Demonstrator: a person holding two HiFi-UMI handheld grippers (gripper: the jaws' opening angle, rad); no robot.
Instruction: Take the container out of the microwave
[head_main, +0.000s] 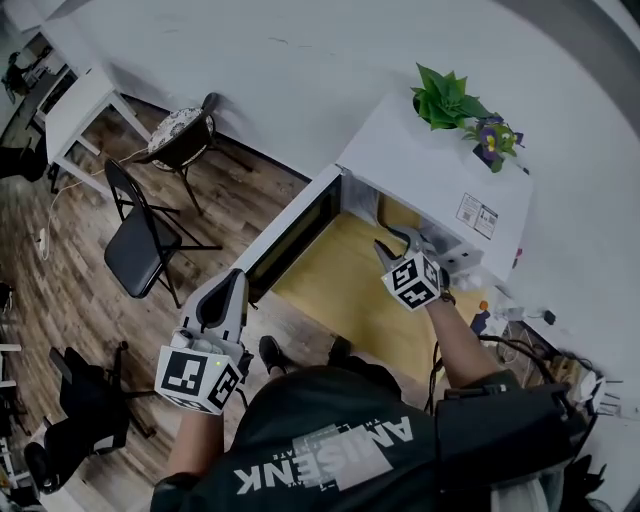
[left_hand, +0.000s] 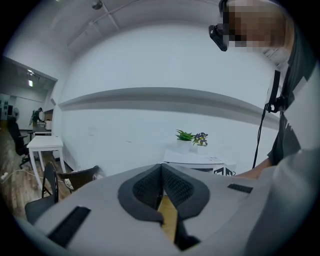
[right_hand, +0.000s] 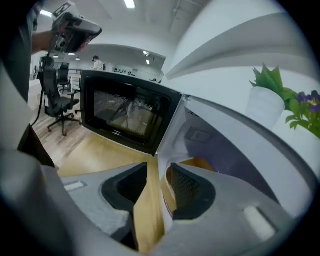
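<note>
**Door open, container not yet gripped**

Status: the white box-shaped microwave (head_main: 440, 170) stands on a yellow wooden table top (head_main: 345, 290). Its black-windowed door (head_main: 295, 240) is swung fully open to the microwave's left. I judge the opening step done.

Right gripper (head_main: 398, 242): it sits at the mouth of the microwave cavity, pointing in and down. In the right gripper view the jaws stand well apart, with only table and cavity floor showing between them. It holds nothing.

Left gripper (head_main: 225, 292): it hangs well clear of the microwave, out beyond the free edge of the door. In the left gripper view its pads meet at the tips, with nothing between them.

Container: a tan rounded shape (right_hand: 200, 163) shows low inside the cavity, just past the right gripper's jaws. I take it for the container, but little of it is visible and I cannot tell its form or material. It is inside the microwave and untouched.

Left to do, by my reading:
- Reach into the cavity.
- Close on the container.
- Draw it out past the door frame.
- Set it on the table top in front of the microwave.
</note>
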